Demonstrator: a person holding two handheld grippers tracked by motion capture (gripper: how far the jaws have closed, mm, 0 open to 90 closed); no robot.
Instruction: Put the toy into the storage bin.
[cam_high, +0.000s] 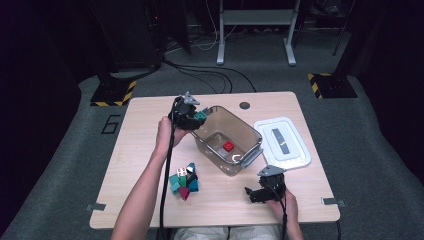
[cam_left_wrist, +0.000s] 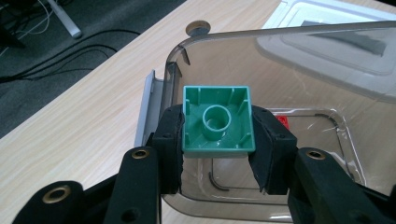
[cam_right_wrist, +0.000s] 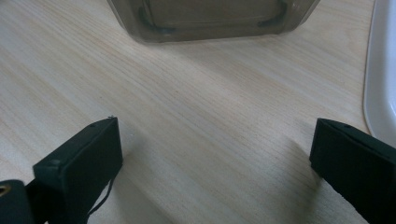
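Left gripper (cam_left_wrist: 218, 140) clamped on a green brick (cam_left_wrist: 218, 122), hollow underside toward the camera, fingers (cam_left_wrist: 170, 135) pressing both its sides, held over the clear tub (cam_high: 227, 140) rim at 10 o'clock. Red brick (cam_high: 228, 146) on the tub floor. Right gripper (cam_right_wrist: 215, 154) low over bare bench (cam_right_wrist: 187, 93) at 5 o'clock, fingers spread wide, holding nothing.

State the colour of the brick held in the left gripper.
The brick is green; the left gripper view shows it best.
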